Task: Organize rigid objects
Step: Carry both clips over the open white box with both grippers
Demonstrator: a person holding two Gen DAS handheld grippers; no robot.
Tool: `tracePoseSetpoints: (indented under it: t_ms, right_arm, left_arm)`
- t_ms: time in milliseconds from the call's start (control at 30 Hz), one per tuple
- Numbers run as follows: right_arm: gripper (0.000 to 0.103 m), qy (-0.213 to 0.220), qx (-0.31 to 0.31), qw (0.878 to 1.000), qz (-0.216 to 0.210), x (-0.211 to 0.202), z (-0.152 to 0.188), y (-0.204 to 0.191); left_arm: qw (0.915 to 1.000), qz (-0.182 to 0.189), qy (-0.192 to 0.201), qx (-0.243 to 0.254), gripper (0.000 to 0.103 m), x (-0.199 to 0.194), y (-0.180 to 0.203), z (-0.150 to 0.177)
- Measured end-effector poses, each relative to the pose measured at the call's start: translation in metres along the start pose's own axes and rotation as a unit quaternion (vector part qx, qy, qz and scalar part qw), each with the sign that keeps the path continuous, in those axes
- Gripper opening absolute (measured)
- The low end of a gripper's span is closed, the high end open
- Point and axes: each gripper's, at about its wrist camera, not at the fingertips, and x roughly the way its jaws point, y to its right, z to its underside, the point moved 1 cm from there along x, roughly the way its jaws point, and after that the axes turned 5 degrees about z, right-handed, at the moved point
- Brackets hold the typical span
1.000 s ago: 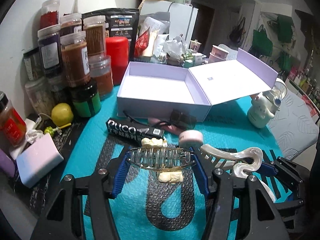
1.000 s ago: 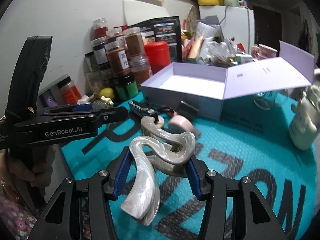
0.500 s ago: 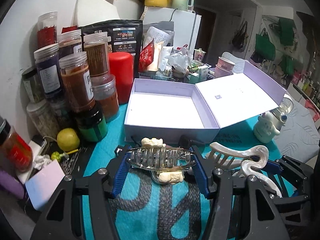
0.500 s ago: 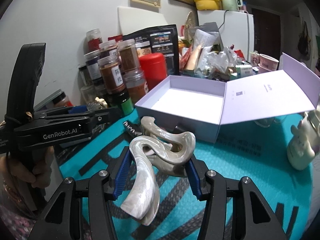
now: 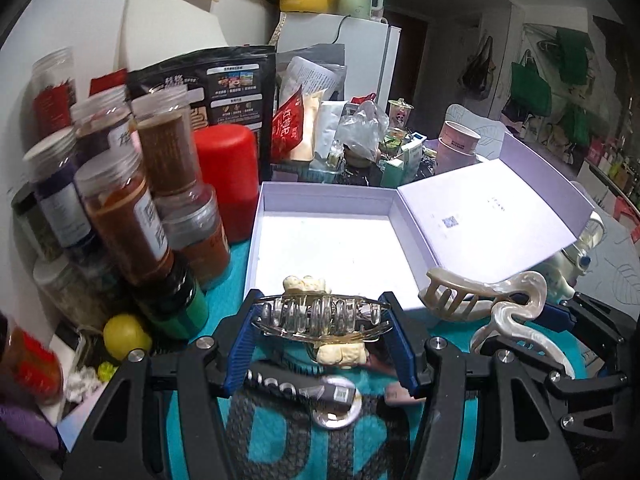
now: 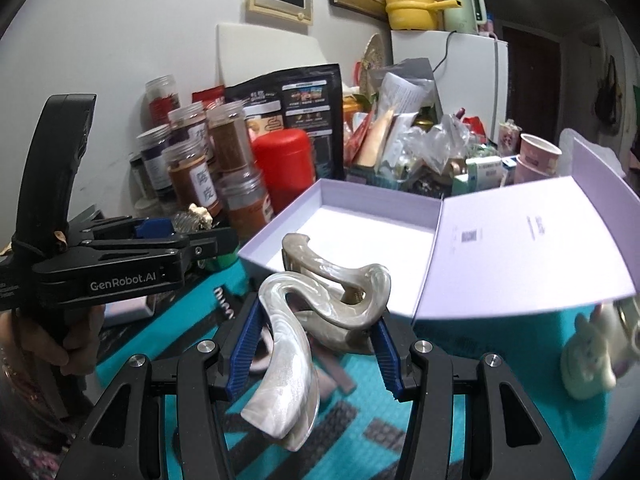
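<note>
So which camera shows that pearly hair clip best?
The right wrist view: the pearly hair clip fills the middle, gripped in the right tool. The left wrist view catches it only at its right edge.

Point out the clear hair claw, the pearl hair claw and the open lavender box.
clear hair claw (image 5: 320,314), left wrist view, its interlocked teeth
pearl hair claw (image 6: 332,292), right wrist view, its curved back
lavender box (image 5: 332,248), left wrist view, bare floor

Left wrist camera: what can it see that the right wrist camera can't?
Only the left view shows the yellow lemon and the round silver mirror on the teal mat. Only the right view shows the hand gripping the left tool. Both show the open lilac box, the left claw's clear hair clip and the right claw's pearly hair clip.
</note>
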Motion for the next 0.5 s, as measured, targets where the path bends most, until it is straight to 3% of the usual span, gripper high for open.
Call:
tracePoseSetpoints:
  t_ms: [500]
  right_arm:
    - [0.052,0.008,0.002,1.0,0.009,0.042,-0.05,0.03]
  left_arm:
    - [0.9993,-0.002,-0.003,0.038,0.058,0.045,-0.002,-0.062]
